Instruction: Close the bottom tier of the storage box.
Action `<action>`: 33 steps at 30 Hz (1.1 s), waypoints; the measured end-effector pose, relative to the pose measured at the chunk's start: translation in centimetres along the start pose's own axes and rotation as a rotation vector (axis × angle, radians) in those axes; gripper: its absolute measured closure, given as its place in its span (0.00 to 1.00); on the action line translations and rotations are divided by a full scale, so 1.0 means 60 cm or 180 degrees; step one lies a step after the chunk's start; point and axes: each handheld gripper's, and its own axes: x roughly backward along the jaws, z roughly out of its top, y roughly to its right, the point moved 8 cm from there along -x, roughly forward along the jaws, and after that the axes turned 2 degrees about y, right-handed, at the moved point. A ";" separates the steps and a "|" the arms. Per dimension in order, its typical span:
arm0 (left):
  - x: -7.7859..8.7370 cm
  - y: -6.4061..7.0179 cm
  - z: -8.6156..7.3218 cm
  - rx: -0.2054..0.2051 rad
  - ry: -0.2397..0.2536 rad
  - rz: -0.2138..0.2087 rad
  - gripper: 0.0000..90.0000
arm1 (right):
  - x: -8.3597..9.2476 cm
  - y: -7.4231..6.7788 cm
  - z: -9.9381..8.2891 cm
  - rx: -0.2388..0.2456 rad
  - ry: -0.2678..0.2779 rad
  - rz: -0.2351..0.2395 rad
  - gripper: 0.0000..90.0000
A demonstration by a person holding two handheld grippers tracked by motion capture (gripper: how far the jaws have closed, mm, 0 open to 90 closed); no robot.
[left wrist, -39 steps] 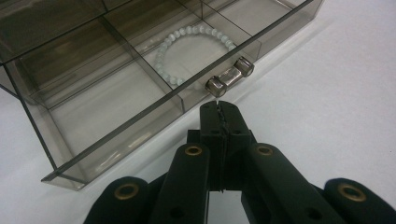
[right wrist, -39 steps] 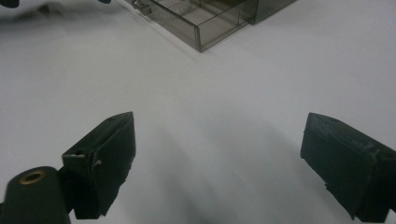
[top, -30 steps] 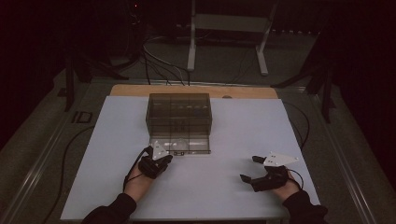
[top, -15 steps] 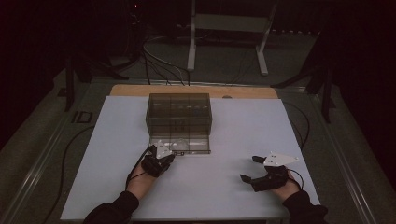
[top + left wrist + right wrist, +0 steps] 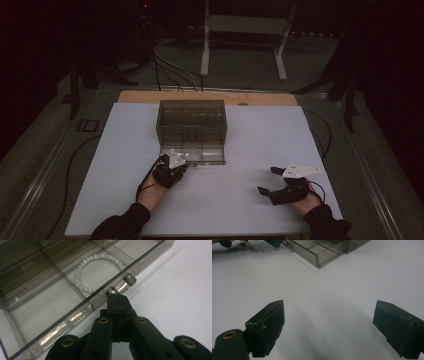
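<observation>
A smoky clear drawer box (image 5: 192,122) stands at the middle of the white table (image 5: 260,140). Its bottom drawer (image 5: 205,156) is pulled out toward me. In that drawer lies a pale bead bracelet (image 5: 100,272), inside one compartment. My left gripper (image 5: 184,162) is at the drawer's front, and its jaws (image 5: 117,297) are shut on the near end of the chrome drawer handle (image 5: 122,285). At the front right, my right gripper (image 5: 266,180) rests on the table, open with nothing between its fingers (image 5: 328,322).
The open drawer (image 5: 322,252) lies far ahead of the right gripper, with bare white table between. A wooden strip (image 5: 150,96) runs along the table's far edge. Cables and a metal stand (image 5: 242,30) are on the dark floor beyond.
Almost nothing differs. The left hand shifted very slightly at the drawer front, and the right hand stayed still.
</observation>
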 end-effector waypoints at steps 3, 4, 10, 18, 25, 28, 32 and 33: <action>0.000 -0.005 -0.002 0.0032 -0.0018 0.0022 1.00 | 0.000 0.000 0.000 0.0003 -0.0002 0.0001 0.12; -0.001 -0.006 -0.002 0.0033 -0.0012 0.0031 1.00 | 0.000 0.000 0.000 0.0002 0.0000 0.0002 0.12; -0.004 -0.008 0.003 0.0022 0.0023 0.0038 1.00 | 0.001 0.000 0.001 0.0006 0.0003 -0.0001 0.12; -0.007 -0.010 0.004 0.0028 0.0013 0.0035 1.00 | 0.001 0.001 0.000 0.0003 0.0004 -0.0006 0.12; -0.009 -0.013 0.005 0.0039 0.0020 0.0030 1.00 | 0.002 0.001 0.001 0.0005 0.0008 -0.0006 0.12; -0.010 -0.013 0.006 0.0045 0.0025 0.0032 1.00 | 0.002 0.000 0.001 0.0011 0.0008 -0.0007 0.12; -0.013 -0.015 0.008 0.0034 0.0023 0.0034 1.00 | 0.003 0.001 0.002 0.0003 0.0017 -0.0005 0.12; -0.014 -0.015 0.009 0.0035 0.0019 0.0032 1.00 | 0.003 0.001 0.002 0.0008 0.0013 -0.0008 0.12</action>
